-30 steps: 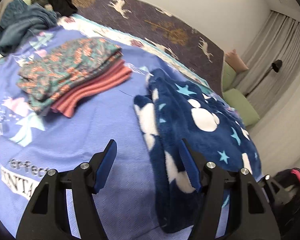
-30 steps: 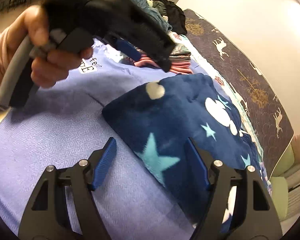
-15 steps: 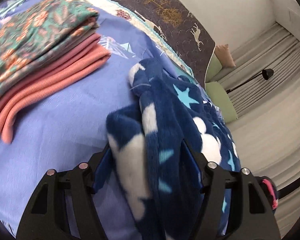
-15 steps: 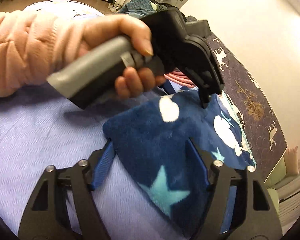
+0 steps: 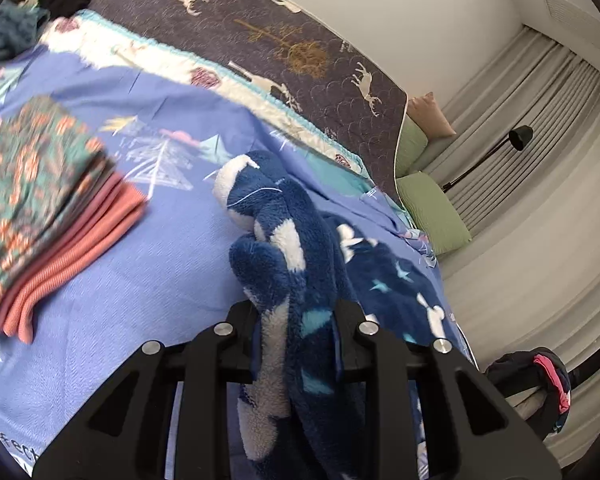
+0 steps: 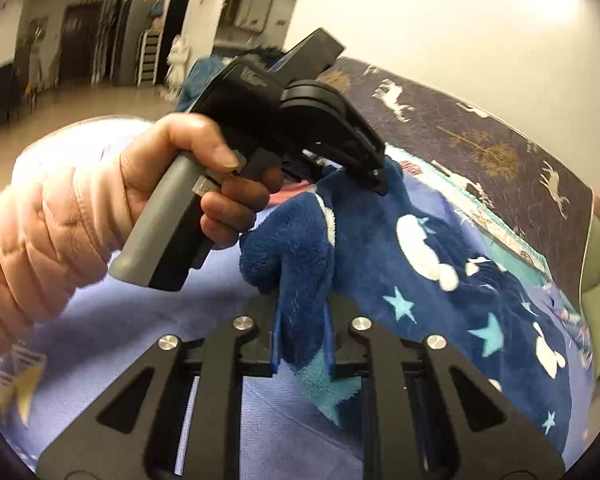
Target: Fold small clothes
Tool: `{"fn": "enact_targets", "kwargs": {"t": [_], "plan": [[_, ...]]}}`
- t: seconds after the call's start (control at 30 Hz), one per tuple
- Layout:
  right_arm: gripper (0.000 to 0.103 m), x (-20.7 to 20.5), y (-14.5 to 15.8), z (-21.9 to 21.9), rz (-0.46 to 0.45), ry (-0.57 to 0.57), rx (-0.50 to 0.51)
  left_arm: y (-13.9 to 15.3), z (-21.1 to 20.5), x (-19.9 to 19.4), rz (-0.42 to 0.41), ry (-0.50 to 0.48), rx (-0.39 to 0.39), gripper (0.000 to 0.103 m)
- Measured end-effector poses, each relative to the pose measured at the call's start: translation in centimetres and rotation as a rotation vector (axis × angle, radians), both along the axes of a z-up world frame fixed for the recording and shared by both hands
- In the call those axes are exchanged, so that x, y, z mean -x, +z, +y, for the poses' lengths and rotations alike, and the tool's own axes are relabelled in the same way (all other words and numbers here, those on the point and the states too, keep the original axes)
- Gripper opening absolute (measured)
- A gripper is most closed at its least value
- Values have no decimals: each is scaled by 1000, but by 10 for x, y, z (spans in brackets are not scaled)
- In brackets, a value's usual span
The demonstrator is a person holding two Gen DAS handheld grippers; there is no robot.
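Note:
A fluffy navy fleece garment point(image 5: 296, 248) with white blobs and teal stars lies on the blue bedspread point(image 5: 148, 264). My left gripper point(image 5: 296, 340) is closing, its pads pressing a bunched edge of the fleece that is lifted off the bed. In the right wrist view the same fleece garment point(image 6: 440, 248) has its near corner between the blue pads of my right gripper point(image 6: 302, 340), whose jaws are closing and squeeze the cloth. The left gripper point(image 6: 374, 178), held by a hand in a pink sleeve, grips the fleece further back.
A folded stack, floral cloth point(image 5: 24, 184) over coral ribbed cloth point(image 5: 72, 248), lies to the left on the bedspread. Loose dark clothes point(image 5: 28, 4) pile at the far corner. A dark deer-print headboard cover point(image 5: 292, 52), green cushions point(image 5: 432, 208) and curtains stand beyond.
Both grippers went from open astride the fleece edges to closed on them. Both have lifted, raising the gripped fleece off the bedspread; the right gripper has rolled.

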State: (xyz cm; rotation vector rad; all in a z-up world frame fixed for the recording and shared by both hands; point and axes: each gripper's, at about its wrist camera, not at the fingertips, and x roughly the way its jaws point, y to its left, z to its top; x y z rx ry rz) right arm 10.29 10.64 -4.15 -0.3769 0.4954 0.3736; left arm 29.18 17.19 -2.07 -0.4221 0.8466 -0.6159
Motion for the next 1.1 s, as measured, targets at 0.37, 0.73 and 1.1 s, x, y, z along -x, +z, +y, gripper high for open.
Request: {"fn": "enact_targets", "kwargs": {"t": [0.37, 0.73, 1.1], "plan": [[15, 19, 58, -98, -74, -122, -266, 77, -99, 9, -99, -74, -115, 25], [15, 28, 63, -218, 13, -242, -500, 83, -218, 23, -144, -172, -256, 25], [15, 47, 45, -285, 52, -327, -597, 58, -308, 31, -145, -265, -369, 25]]}}
